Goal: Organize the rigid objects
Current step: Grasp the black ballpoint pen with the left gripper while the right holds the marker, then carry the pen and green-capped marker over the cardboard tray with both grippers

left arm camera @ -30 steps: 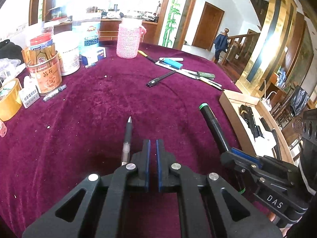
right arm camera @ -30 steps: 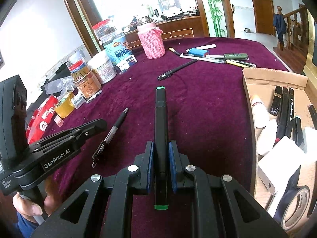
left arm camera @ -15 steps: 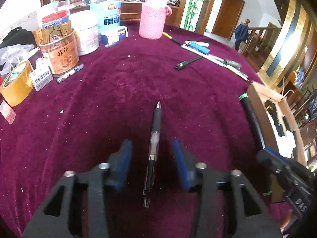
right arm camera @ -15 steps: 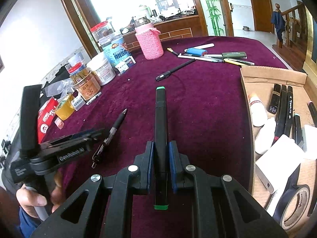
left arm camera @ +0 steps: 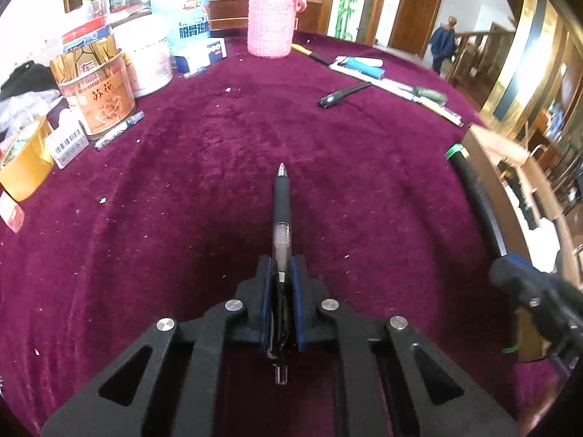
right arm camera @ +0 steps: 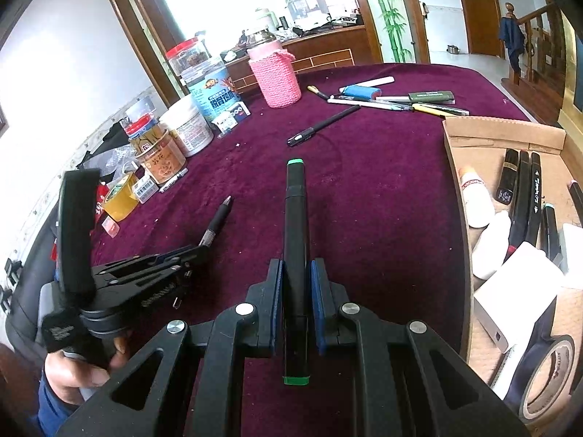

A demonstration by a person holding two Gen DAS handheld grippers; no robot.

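Left wrist view: both grippers loaded, cardboard box off to the right.

The left gripper (left arm camera: 280, 273) is clamped on a black pen (left arm camera: 282, 211), whose long axis runs straight out along the fingers, tip forward over the maroon cloth (left arm camera: 182, 200). The right gripper (right arm camera: 295, 273) is pinched on a green-capped marker (right arm camera: 296, 218), likewise lying along its fingers. The cardboard box (right arm camera: 455, 182), already holding markers and other items, lies just beside the right gripper and well apart from the left, beyond the right gripper. Judgement: the right hand is nearer and likely unloads first; the left hand's pen must cross rightward to reach the box.
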